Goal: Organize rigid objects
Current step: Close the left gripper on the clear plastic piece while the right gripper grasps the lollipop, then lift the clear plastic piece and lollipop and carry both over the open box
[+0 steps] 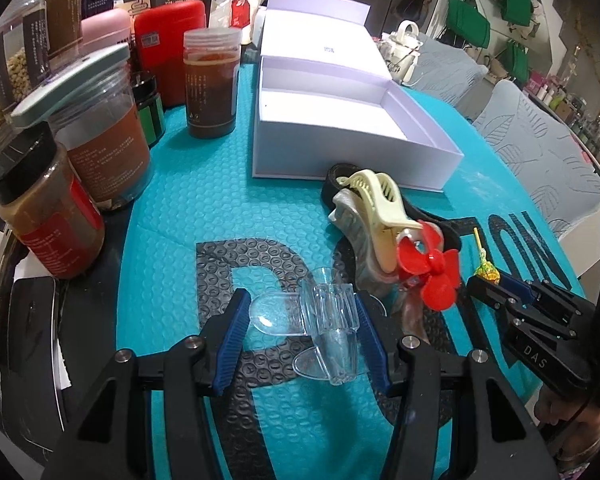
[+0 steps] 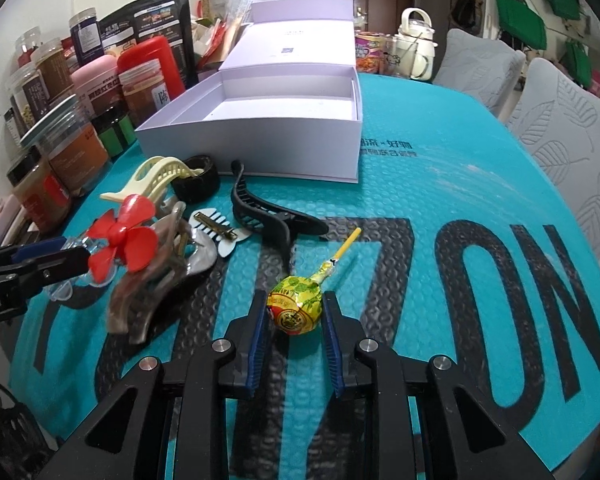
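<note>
The right gripper [image 2: 295, 312] is clamped on a lollipop [image 2: 294, 309], its blue pads pressing both sides of the round head wrapped in yellow-green printed foil, while the yellow stick angles up and away over the mat. The left gripper [image 1: 299, 322] is closed on a clear plastic hair clip [image 1: 329, 328], a see-through piece with rounded wings that sits between the pads just above the mat. Just past it lies a cluster of clips: a red propeller-shaped clip [image 1: 430, 270], a cream claw clip [image 1: 380, 196] lying over a marbled grey-brown claw clip [image 2: 156, 276], a black claw clip [image 2: 268, 210] and a small flat barrette [image 2: 216, 226] beside them, and a black ring-shaped piece [image 2: 198, 178] near the box. They all rest on a teal bubble-textured mat [image 2: 420, 184] printed with big black letters. Further back stands an open white box [image 2: 260, 128], empty inside, its lid folded back behind it. Along the left edge stand jars of brown contents [image 1: 210, 84], a red case [image 1: 168, 44] and a pink one, with dark printed pouches behind. Beyond the table are grey leaf-patterned chair backs [image 2: 572, 128], a white kettle [image 2: 418, 46], and green bags [image 1: 470, 22] hanging on the wall.
</note>
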`<state>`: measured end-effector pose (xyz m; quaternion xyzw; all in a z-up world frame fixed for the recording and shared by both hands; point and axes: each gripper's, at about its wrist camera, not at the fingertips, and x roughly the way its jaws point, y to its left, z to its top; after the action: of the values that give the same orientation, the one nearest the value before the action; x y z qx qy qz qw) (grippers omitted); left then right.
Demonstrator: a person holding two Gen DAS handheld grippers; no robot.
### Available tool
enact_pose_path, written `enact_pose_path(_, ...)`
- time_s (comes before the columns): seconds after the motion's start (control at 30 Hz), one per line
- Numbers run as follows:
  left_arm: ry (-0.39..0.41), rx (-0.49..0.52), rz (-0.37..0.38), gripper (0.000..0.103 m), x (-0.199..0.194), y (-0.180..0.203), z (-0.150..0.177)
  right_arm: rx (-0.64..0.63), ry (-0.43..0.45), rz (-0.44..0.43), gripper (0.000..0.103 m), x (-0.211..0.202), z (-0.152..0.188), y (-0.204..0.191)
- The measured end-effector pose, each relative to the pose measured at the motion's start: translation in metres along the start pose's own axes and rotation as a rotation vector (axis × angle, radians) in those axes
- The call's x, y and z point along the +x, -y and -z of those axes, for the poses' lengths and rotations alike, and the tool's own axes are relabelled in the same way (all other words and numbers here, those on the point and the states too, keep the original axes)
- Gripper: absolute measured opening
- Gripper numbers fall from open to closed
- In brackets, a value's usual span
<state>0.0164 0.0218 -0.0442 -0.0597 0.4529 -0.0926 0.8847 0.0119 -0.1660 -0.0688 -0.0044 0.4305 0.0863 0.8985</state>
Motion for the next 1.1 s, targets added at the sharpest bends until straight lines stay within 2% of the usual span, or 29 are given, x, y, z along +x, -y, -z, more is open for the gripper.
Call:
enact_pose_path(0.4,0.106,0.012,0.013,0.052,-0.031,0.008,-0.001,-0.038,0.070,-0.034,0.026,-0.033,-0.001,-0.012)
enact_pose_path(0.83,0.232,0.046,0.030,0.052,-0.053,0.021,-0.026,-0.101,0.144,-0.064,0.026,-0.052,-0.018,-0.020)
enact_pose_path(0.93,0.221,0.050,0.028,0.052,-0.043,0.022,-0.029,-0.106,0.155,-0.063,0.026,-0.050,-0.023,-0.020)
enact_pose_path(1.1,0.159,0.008,0.030,0.052,-0.025,0.011,-0.019,-0.089,0.138,-0.072,0.026,-0.046,-0.019,-0.019)
